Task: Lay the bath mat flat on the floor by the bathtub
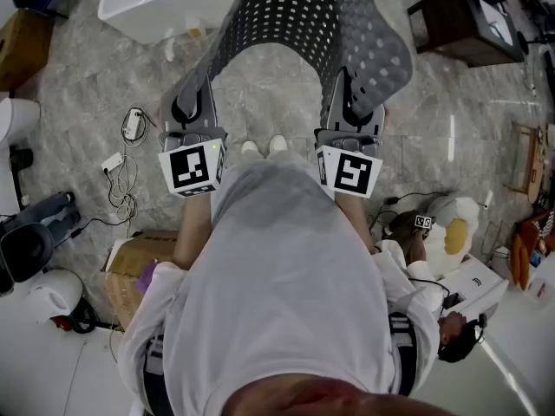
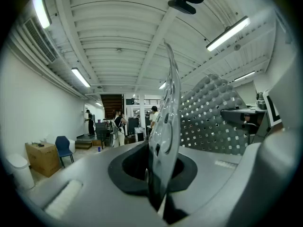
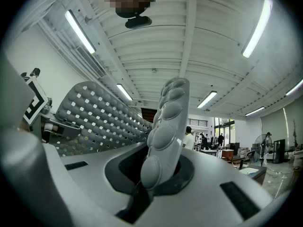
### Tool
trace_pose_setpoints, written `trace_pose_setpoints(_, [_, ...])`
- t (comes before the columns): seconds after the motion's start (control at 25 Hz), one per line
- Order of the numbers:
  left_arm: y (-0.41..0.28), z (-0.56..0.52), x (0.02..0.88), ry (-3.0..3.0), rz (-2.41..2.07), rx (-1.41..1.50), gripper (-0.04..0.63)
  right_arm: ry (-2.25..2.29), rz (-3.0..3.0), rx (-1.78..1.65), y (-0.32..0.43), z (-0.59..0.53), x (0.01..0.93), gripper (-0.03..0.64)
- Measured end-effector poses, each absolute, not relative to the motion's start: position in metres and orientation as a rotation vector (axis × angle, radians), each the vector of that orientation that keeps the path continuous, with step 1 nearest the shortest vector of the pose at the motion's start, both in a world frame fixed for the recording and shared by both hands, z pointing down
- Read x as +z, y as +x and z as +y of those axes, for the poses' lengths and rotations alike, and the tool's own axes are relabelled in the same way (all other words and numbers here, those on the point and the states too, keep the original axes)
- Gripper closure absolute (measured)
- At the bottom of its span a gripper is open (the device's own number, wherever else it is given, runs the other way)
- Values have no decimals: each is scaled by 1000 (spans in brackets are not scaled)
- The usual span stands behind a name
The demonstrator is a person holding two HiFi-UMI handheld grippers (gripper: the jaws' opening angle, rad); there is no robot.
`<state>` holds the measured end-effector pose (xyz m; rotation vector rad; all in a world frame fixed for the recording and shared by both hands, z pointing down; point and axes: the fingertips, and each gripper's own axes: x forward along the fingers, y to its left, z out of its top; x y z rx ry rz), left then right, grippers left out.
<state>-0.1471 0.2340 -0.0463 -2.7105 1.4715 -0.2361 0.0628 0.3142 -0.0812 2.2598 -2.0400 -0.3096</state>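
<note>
The bath mat (image 1: 303, 24) is grey rubber, dotted with small holes, and hangs in the air in front of me above the marble floor (image 1: 277, 94). My left gripper (image 1: 189, 104) is shut on the mat's left edge. My right gripper (image 1: 354, 102) is shut on its right edge. In the left gripper view (image 2: 158, 174) the mat's edge (image 2: 166, 112) rises straight out of the closed jaws. The right gripper view (image 3: 151, 174) shows the bumpy edge (image 3: 166, 122) clamped the same way. The white bathtub (image 1: 147, 11) lies at the far left, just beyond the mat.
My shoes (image 1: 263, 146) stand on the floor between the grippers. Cables and a power strip (image 1: 126, 172) lie to the left, a cardboard box (image 1: 130, 267) nearer me. A dark table (image 1: 460, 20) stands far right, a plush toy (image 1: 455, 224) at right.
</note>
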Motion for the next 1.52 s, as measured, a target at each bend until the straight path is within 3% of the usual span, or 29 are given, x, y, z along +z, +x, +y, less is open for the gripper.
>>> trace_pose_setpoints(0.92, [-213,241,33,-2880,1485,-403,581,2180,-1971,1,66,336,-15,591])
trace_pose_setpoints(1.52, [-213,176,65,-2885,1583,-427,581,2064,-2072,31,51,247,15,589])
